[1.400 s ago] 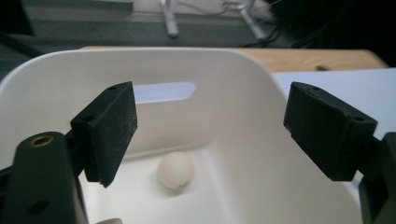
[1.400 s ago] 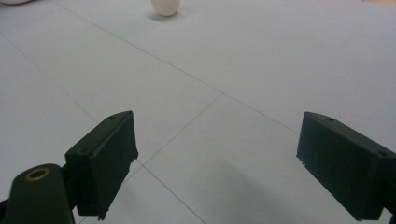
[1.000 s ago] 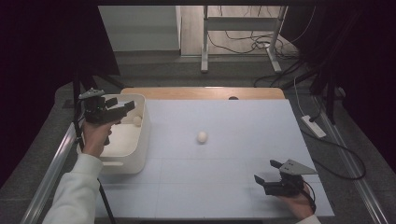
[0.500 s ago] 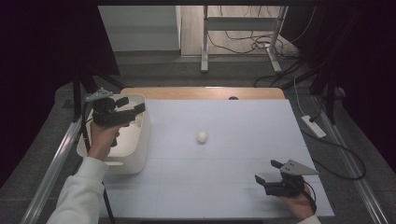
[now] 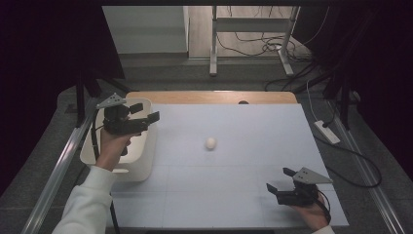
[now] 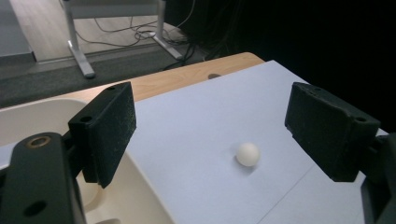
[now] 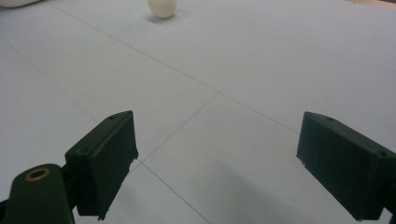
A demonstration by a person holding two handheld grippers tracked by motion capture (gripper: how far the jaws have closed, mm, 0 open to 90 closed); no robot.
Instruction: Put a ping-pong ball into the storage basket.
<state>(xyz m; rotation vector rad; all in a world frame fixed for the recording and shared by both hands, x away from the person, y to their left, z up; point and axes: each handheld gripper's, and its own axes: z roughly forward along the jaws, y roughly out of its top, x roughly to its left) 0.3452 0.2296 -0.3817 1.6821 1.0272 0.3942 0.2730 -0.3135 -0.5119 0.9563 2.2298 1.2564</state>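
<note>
Work at this moment looks like a transfer of small white balls into the cream plastic bin (image 5: 139,168) at the left edge of the table, and the step in hand seems to be the approach to the ball. The left gripper (image 5: 144,111) hangs in the air above the bin's inner rim, jaws spread wide and holding nothing, its nose aimed across the pale blue mat (image 5: 243,195) toward the white ball (image 5: 210,143). The left gripper view frames that ball (image 6: 247,153) between its two black pads, well ahead of them and lower, with the bin's wall (image 6: 140,196) just under the left pad.

The ball rests alone near the middle of the mat, touching nothing, well apart from the bin and from both grippers. The right gripper (image 5: 281,180) sits low at the near right corner of the mat, jaws likewise wide apart and empty; its own view catches the ball (image 7: 162,8) far off at the top edge.

Judging from this, the next move calls for the left gripper to travel out and down until the pads straddle the ball, then close gently, since a round ball may roll away if nudged from one side.
</note>
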